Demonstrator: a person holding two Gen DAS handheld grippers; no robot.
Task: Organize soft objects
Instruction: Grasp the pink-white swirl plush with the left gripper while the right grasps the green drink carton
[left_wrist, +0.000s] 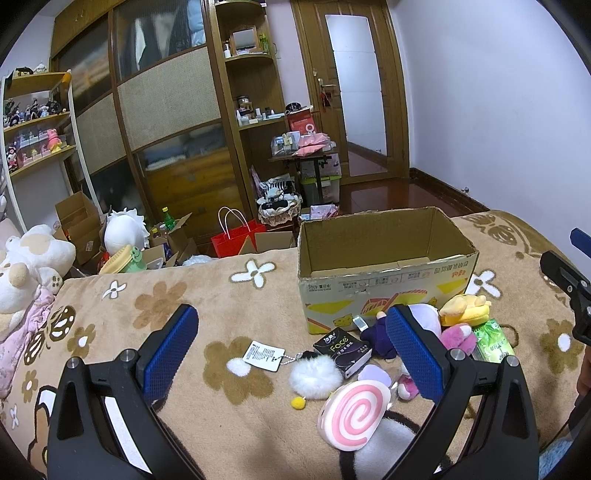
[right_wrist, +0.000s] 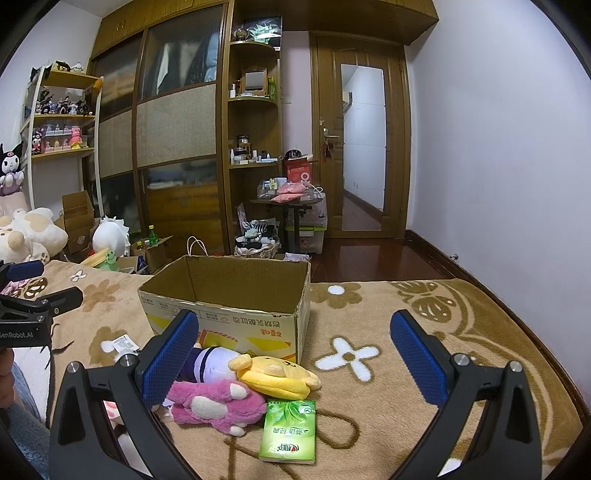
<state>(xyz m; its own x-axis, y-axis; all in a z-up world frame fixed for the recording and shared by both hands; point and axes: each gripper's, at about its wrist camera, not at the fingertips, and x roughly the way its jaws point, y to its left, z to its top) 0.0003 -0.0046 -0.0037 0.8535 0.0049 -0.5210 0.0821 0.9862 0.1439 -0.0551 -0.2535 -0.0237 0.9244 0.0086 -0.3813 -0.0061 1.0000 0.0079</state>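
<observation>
Your left gripper (left_wrist: 291, 354) hangs spread wide over the swirl toy (left_wrist: 352, 415) and pompom (left_wrist: 316, 376); your right gripper (right_wrist: 293, 354), jaws wide too, hovers above the pink plush (right_wrist: 216, 406), yellow plush (right_wrist: 277, 376) and tissue pack (right_wrist: 290, 430), the box (right_wrist: 229, 321) just behind

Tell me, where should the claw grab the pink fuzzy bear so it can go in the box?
Probably around its fat middle. The pink bear lies flat on the blanket, in front of the cardboard box, with the yellow plush pressed against its far side. The open right claw should come straight down from above, fingers closing across its soft body, clear of the green tissue pack.
</observation>
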